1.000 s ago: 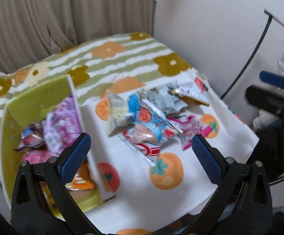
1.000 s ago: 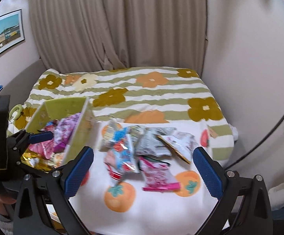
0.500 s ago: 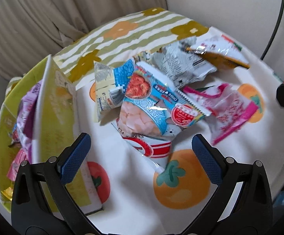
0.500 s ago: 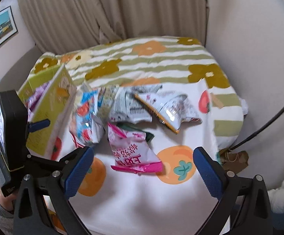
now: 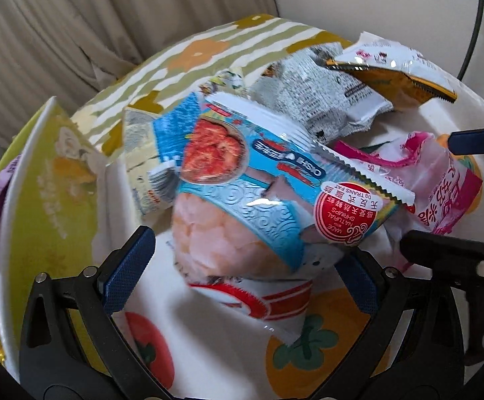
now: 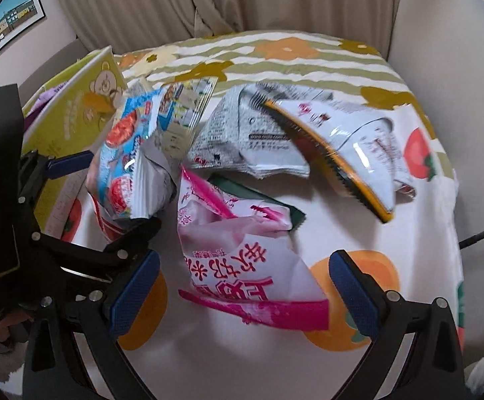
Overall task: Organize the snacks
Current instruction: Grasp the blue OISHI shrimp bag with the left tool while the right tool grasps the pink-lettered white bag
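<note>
Several snack bags lie in a pile on a white cloth with orange fruit prints (image 5: 215,366). My left gripper (image 5: 242,273) is open, its blue pads on either side of a blue shrimp-cracker bag (image 5: 258,193), seen also in the right wrist view (image 6: 131,166). My right gripper (image 6: 242,286) is open around the lower end of a pink bag (image 6: 242,266), which also shows in the left wrist view (image 5: 442,193). A grey bag (image 6: 242,136) and a white-and-orange bag (image 6: 352,153) lie behind. A yellow-green box (image 5: 41,216) holding snacks stands at the left.
The cloth lies over a green-striped flowered cover (image 6: 292,56). Beige curtains (image 6: 208,0) hang behind and a pale wall (image 6: 442,33) stands at the right. A black cable (image 5: 475,16) runs along the wall. A red-and-white bag (image 5: 268,303) lies under the blue one.
Both grippers have come down and forward onto the pile. The blue bag now sits between the left pads and the pink bag between the right pads. Both stay open.
</note>
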Demonstrator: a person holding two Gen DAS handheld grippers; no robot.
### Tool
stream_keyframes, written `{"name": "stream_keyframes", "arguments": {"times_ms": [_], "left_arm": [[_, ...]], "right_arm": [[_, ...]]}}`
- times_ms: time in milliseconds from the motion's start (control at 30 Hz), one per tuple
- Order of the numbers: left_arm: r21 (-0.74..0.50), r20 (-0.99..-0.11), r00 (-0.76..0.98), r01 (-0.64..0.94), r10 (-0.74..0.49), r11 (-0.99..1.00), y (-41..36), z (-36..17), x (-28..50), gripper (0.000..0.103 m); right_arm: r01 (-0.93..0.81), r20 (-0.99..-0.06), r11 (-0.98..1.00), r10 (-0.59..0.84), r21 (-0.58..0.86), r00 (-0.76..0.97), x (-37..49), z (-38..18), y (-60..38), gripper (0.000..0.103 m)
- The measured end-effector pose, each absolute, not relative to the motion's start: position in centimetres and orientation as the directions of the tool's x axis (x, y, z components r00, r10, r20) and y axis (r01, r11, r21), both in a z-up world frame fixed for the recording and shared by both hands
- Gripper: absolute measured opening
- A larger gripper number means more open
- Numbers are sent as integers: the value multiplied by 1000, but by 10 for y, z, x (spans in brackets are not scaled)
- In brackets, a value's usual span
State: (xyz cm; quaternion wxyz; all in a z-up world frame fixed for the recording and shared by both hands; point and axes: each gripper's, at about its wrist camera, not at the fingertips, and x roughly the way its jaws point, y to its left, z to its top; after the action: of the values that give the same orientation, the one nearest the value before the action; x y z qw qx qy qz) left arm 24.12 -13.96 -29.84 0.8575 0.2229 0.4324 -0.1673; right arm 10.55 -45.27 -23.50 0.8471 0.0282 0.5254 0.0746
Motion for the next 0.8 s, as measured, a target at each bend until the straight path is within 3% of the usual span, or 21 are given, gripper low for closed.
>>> {"name": "stream_keyframes", "arguments": {"times_ms": [67,233,333,433,733,800], "left_arm": [[228,-824,557,494,-104,839,-143,-302,243,86],[236,-816,567,499,-109,834,-144,-303,241,76],[240,-815,567,512,-115,824,-145,-304,239,69],[234,-819,563,503,-111,832,-145,-304,238,67],[170,-837,536,445,-110,879,-132,-296,229,64],[148,-842,527,430,-115,891,-129,-295,225,64]], "right_arm": [[-93,-885,986,166,139,434,108,-239,-456,101],[-106,-885,985,171,138,434,111,-242,-459,101],[-115,-885,983,181,145,429,113,-244,-457,95],[-125,-890,982,184,145,418,117,-247,-455,88],[-133,-895,981,187,145,406,116,-253,-455,85],[-135,-894,980,188,145,406,117,-255,-455,80]]}}
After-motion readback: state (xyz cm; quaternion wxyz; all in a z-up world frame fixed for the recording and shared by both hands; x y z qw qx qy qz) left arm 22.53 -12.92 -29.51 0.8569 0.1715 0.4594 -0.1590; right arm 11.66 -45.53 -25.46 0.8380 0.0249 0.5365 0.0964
